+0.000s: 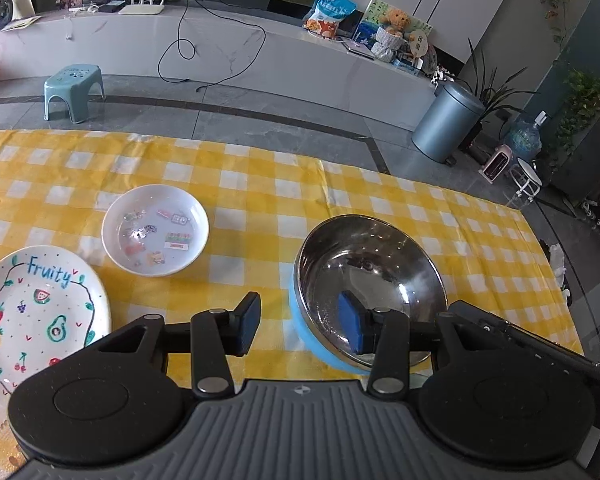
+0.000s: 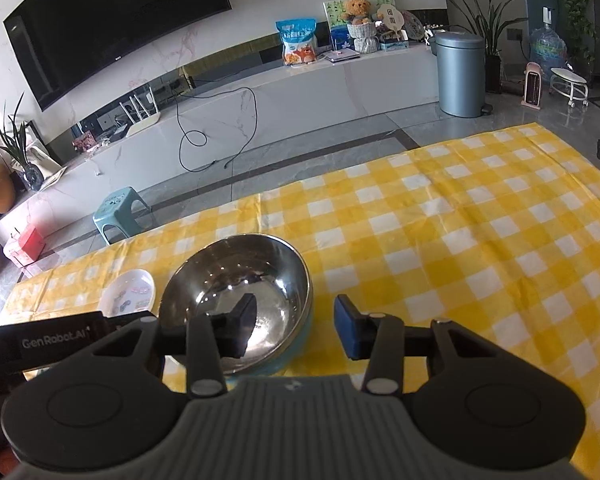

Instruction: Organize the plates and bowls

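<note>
Left tongs [image 1: 300, 316] released: one pad sits inside the steel bowl [image 1: 372, 264], low against its near wall, and the other pad stands outside over the yellow checked cloth of the worktop [image 1: 260, 184]. The bowl's left rim lies in the gap between them, and the outer pad is clear of it.

Right tongs [image 2: 294, 316] likewise released and astride the opposite rim: left pad inside the bowl [image 2: 236, 268], right pad outside over the cloth, with a visible gap to the rim.

The bowl is steel inside with a light blue outer shell. It sits near the near edge of the worktop and looks tilted in the left wrist view. Cannot tell whether its base rests on the cloth.

A small white plate with stickers [image 1: 155, 230] lies left of the bowl and apart from it. A painted plate lettered "Fruity" [image 1: 36, 312] lies nearer and further left, just beside the sticker plate without overlapping it.
</note>
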Tool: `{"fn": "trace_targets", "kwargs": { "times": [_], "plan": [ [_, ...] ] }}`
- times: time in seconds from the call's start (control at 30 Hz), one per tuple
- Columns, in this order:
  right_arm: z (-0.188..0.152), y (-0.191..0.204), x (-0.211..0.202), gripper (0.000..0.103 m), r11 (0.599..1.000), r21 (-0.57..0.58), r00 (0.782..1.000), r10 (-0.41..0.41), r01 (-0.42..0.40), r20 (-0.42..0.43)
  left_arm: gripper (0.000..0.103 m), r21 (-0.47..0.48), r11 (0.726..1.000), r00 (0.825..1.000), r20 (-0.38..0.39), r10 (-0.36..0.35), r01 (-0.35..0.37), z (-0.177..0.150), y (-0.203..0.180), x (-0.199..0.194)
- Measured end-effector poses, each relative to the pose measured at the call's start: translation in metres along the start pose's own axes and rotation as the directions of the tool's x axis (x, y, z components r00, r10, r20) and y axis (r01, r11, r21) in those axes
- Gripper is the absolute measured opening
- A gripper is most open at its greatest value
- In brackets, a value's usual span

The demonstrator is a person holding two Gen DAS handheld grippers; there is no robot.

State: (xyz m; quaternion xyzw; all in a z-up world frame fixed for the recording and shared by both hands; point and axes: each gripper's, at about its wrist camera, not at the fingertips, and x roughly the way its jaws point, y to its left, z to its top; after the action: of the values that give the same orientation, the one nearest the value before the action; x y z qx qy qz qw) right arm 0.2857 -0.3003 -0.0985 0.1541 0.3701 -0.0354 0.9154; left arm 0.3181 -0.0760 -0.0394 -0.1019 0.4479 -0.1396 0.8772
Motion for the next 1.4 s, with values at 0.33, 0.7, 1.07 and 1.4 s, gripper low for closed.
{"fn": "trace_targets", "kwargs": {
  "times": [0.33,0.7,1.07,1.4],
  "plan": [
    [0.001,-0.007,0.042,0.025,0.999,0.046,0.997,-0.018,0.021,-0.068,0.029,0.006,1.000,0.999,-0.052,0.005,-0.005,0.003,-0.002,0.033],
    [-0.001,-0.002,0.052,0.011,0.998,0.054,0.996,-0.026,0.031,-0.082,0.015,0.031,0.999,0.998,-0.056,0.029,-0.027,0.003,-0.010,0.035],
    [0.000,0.012,-0.002,0.008,0.998,0.055,0.999,0.041,-0.041,-0.010,0.013,0.026,0.998,0.997,0.065,0.047,-0.049,0.002,-0.011,-0.039],
    [-0.038,0.043,-0.082,0.008,0.985,0.061,0.987,0.162,-0.162,0.010,0.013,-0.026,0.995,0.982,0.161,0.100,-0.097,-0.034,0.004,-0.135]
  ]
}}
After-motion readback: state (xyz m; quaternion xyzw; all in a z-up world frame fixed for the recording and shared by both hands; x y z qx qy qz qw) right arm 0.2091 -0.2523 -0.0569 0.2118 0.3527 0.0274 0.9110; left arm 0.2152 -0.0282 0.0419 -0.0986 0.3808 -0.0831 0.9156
